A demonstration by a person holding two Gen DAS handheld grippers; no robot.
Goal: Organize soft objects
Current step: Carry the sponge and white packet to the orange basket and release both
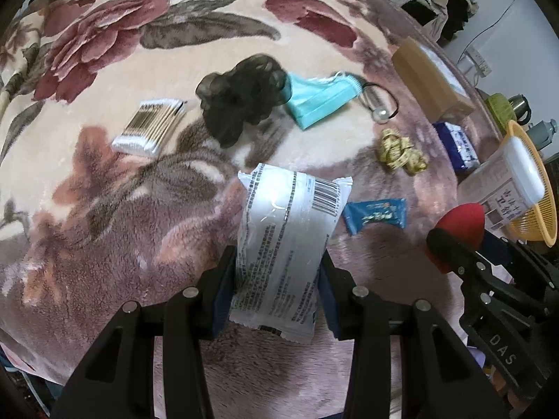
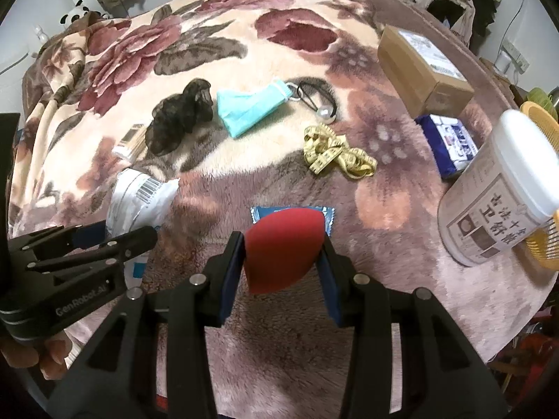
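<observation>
The left gripper (image 1: 277, 279) is clamped on a white plastic packet (image 1: 283, 241), barcode end pointing away, held clear above the flowered blanket (image 1: 104, 227). Right beside it, the right gripper (image 2: 283, 262) squeezes a red teardrop sponge (image 2: 279, 248) between its blue pads, also off the blanket, with a small blue sachet (image 2: 326, 214) lying flat just beyond it. Further out across the blanket sit a black mesh pouf (image 1: 241, 97) touching a teal face mask (image 1: 318, 99), and next to the mask a black hair tie with a pearl bead (image 1: 380, 113). A bundle of cotton swabs (image 1: 150, 127) lies to the left of the pouf, a crumpled yellow measuring tape (image 2: 337, 155) to the right. At the right edge stand a cardboard box (image 2: 419, 70), a dark blue tissue pack (image 2: 449, 143) and a white-lidded tub (image 2: 496, 188) leaning in a yellow basket (image 1: 538, 216).
</observation>
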